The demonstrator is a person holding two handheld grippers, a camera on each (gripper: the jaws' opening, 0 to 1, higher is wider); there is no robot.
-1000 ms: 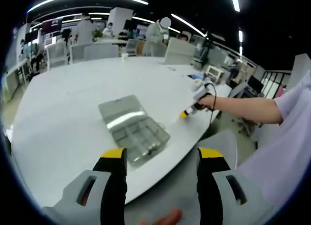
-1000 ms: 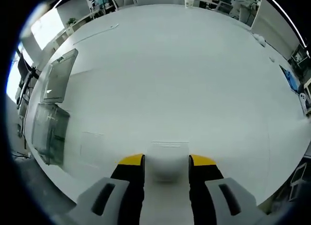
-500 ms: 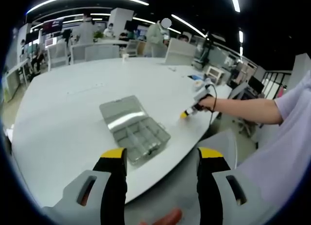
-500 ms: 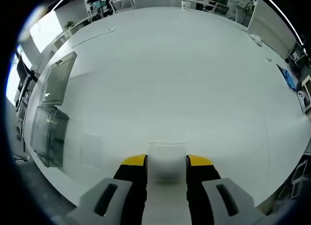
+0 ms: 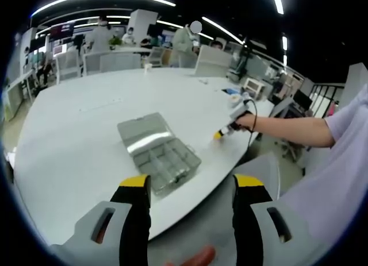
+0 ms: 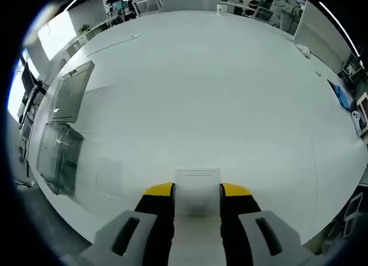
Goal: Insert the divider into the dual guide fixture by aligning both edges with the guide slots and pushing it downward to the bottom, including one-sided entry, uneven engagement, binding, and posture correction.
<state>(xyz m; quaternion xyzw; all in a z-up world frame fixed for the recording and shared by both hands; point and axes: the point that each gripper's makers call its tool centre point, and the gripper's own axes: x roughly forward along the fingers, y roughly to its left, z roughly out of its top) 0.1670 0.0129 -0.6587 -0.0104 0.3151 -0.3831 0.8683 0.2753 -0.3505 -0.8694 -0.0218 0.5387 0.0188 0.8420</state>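
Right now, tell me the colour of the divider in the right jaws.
Translucent white divider, best in the right gripper view.

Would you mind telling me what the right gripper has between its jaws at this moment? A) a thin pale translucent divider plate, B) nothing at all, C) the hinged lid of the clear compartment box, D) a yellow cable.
A: in the right gripper view the right gripper has its yellow-tipped jaws closed against both sides of a thin pale divider plate, held above the white table, apart from the clear compartment box.
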